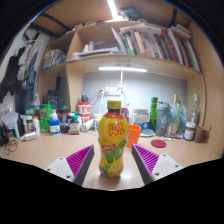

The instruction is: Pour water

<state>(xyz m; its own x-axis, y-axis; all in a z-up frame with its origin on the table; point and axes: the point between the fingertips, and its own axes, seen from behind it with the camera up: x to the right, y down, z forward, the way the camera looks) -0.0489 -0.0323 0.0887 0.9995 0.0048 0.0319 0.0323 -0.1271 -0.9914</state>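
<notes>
A yellow drink bottle (112, 142) with a dark cap and a green-and-red label stands upright on the wooden desk (50, 152). It stands between my gripper's (112, 163) two fingers, whose purple pads (76, 162) flank it with a gap on each side. The gripper is open. Just behind the bottle, to its right, an orange cup (133, 134) stands on the desk. A small red round thing (158, 143) lies further right.
Along the back of the desk stand several bottles and jars (62, 120) on the left and several more containers (172, 118) on the right. A shelf of books (150, 45) hangs above, with a light strip under it.
</notes>
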